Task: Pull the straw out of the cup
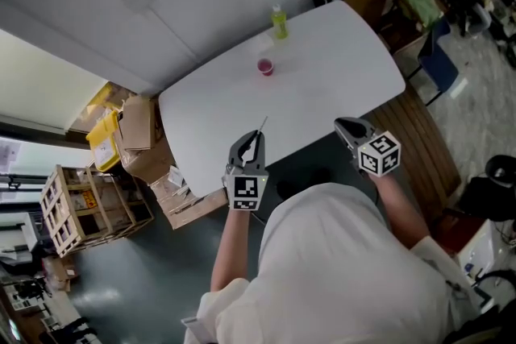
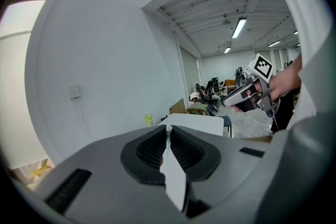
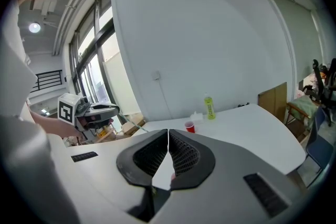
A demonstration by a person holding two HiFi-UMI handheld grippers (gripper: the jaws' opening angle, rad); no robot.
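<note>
A small red cup (image 1: 265, 67) stands on the white table (image 1: 347, 52), far from both grippers, with no straw showing in it. My left gripper (image 1: 255, 138) hovers at the table's near edge, shut on a thin white straw (image 1: 262, 126) that pokes out past its tips. In the left gripper view the straw (image 2: 168, 134) sits pinched between the dark pads. My right gripper (image 1: 345, 126) is held level beside it, shut and empty; its tips (image 3: 168, 132) meet. From the right gripper view the cup (image 3: 189, 126) is well ahead on the table.
A green-yellow bottle (image 1: 279, 22) stands behind the cup near the wall. Cardboard boxes (image 1: 137, 133) and a wooden crate (image 1: 81, 205) crowd the floor at the left. A blue chair (image 1: 439, 64) and clutter stand beyond the table's right end.
</note>
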